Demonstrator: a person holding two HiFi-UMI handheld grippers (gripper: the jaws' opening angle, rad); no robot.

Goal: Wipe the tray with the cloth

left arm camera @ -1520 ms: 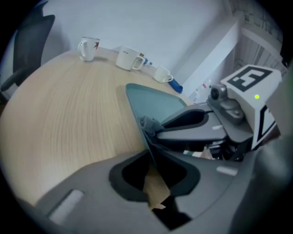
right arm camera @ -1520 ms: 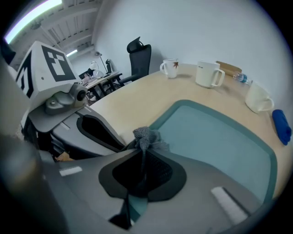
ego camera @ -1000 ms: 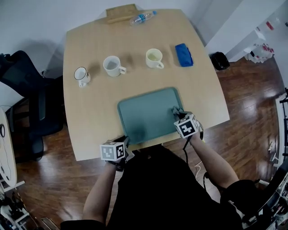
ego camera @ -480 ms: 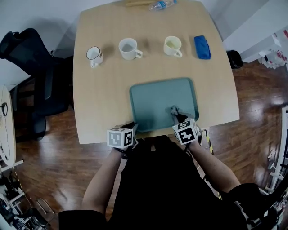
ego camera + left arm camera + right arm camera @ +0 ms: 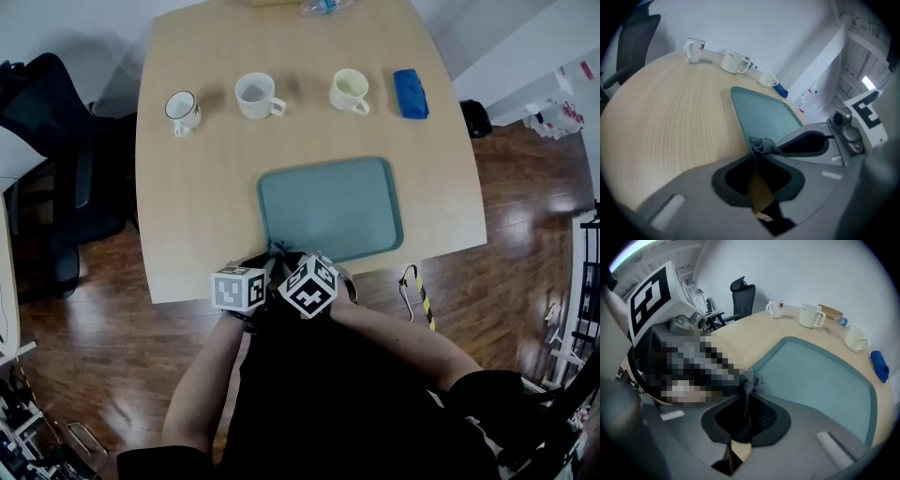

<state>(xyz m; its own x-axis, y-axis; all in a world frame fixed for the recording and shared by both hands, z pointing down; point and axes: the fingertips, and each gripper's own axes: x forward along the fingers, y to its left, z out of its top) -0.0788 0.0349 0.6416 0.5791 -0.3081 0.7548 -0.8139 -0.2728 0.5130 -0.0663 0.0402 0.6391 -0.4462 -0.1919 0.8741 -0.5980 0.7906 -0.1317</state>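
The teal tray (image 5: pixel 330 208) lies on the wooden table, close to its near edge. My left gripper (image 5: pixel 265 264) is shut on the rim at the tray's near-left corner; the rim runs straight between its jaws (image 5: pixel 752 157). A small grey cloth (image 5: pixel 278 251) sits bunched on that same corner. My right gripper (image 5: pixel 286 258) is shut on the cloth (image 5: pixel 751 379) and stands right beside the left gripper, their marker cubes nearly touching. In the left gripper view the cloth (image 5: pixel 764 144) lies just past the jaws, with the right gripper's fingers (image 5: pixel 806 143) behind it.
Three mugs (image 5: pixel 183 111) (image 5: pixel 258 94) (image 5: pixel 350 89) stand in a row at the far side, with a folded blue cloth (image 5: pixel 410 94) to their right and a water bottle (image 5: pixel 323 5) at the far edge. A black office chair (image 5: pixel 56 141) stands left of the table.
My right gripper has slid the grey cloth leftward along the tray's near side, from the near-right corner to the near-left corner. The left gripper has kept its hold.
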